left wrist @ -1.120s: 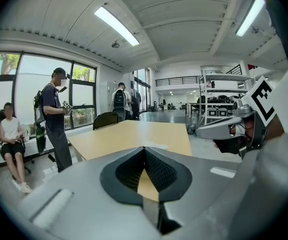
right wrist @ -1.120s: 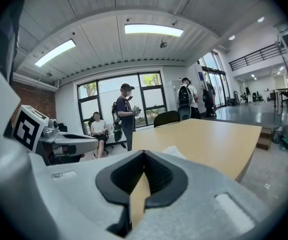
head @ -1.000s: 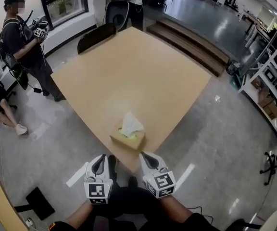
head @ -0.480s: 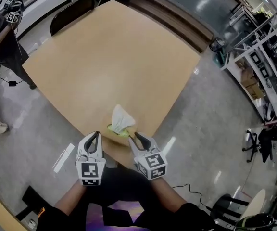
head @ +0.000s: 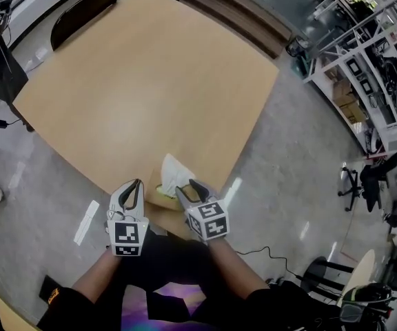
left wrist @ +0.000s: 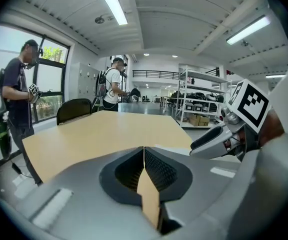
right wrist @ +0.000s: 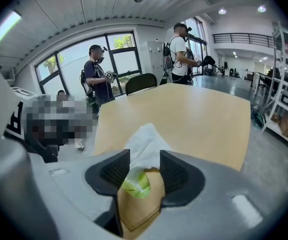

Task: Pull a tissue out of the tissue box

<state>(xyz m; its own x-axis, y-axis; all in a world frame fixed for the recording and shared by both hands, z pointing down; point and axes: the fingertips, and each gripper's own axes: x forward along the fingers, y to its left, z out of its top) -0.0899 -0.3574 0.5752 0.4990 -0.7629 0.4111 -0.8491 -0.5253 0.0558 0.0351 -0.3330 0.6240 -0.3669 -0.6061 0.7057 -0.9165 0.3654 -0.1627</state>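
A brown tissue box (head: 160,194) stands at the near corner of the wooden table (head: 150,81), and a white tissue (head: 174,169) sticks up out of it. My right gripper (head: 187,188) is just over the box. In the right gripper view its jaws are opening (right wrist: 144,156) with the tissue (right wrist: 146,136), the green slot lining (right wrist: 136,184) and the box (right wrist: 139,206) between them, and the pads are clear of the tissue. My left gripper (head: 135,185) hovers to the left of the box. Its jaws (left wrist: 144,151) are shut on nothing, and the right gripper (left wrist: 224,139) shows beside it.
A black chair (head: 81,16) stands at the table's far side. Metal shelving (head: 364,67) with boxes lines the right. People stand beyond the table: one at the left by the window (left wrist: 21,99), another further back (left wrist: 115,81). Grey floor surrounds the table corner.
Both grippers have moved forward and down to the box at the table's corner. The right gripper's jaws have gone from shut to wide apart around the tissue.
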